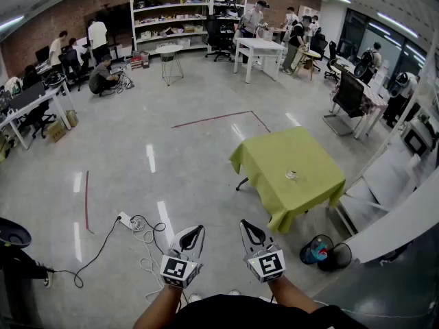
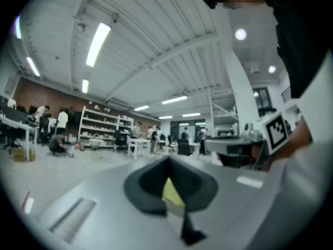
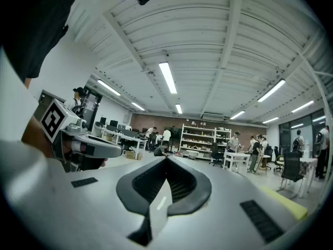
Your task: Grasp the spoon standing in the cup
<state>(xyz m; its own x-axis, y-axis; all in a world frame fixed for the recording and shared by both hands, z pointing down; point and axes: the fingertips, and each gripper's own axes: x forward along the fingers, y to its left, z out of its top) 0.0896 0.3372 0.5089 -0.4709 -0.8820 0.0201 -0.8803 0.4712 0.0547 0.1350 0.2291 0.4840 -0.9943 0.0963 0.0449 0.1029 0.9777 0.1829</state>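
Observation:
A small clear cup [image 1: 291,175], with what looks like a spoon in it, too small to make out, stands on a table under a yellow-green cloth [image 1: 274,157] at the right of the head view. Both grippers are held low near my body, well short of the table. My left gripper [image 1: 197,230] has its jaws together with nothing between them, and its tips [image 2: 169,160] meet at a point. Beside it, my right gripper [image 1: 247,225] is likewise shut and empty, its tips [image 3: 166,160] meeting too. Neither gripper view shows the cup.
A power strip with tangled cables [image 1: 130,221] lies on the floor ahead left. Two round dark bins [image 1: 324,252] stand by the table's near corner. White furniture [image 1: 394,204] lines the right side. People, desks and shelves [image 1: 180,9] fill the far end.

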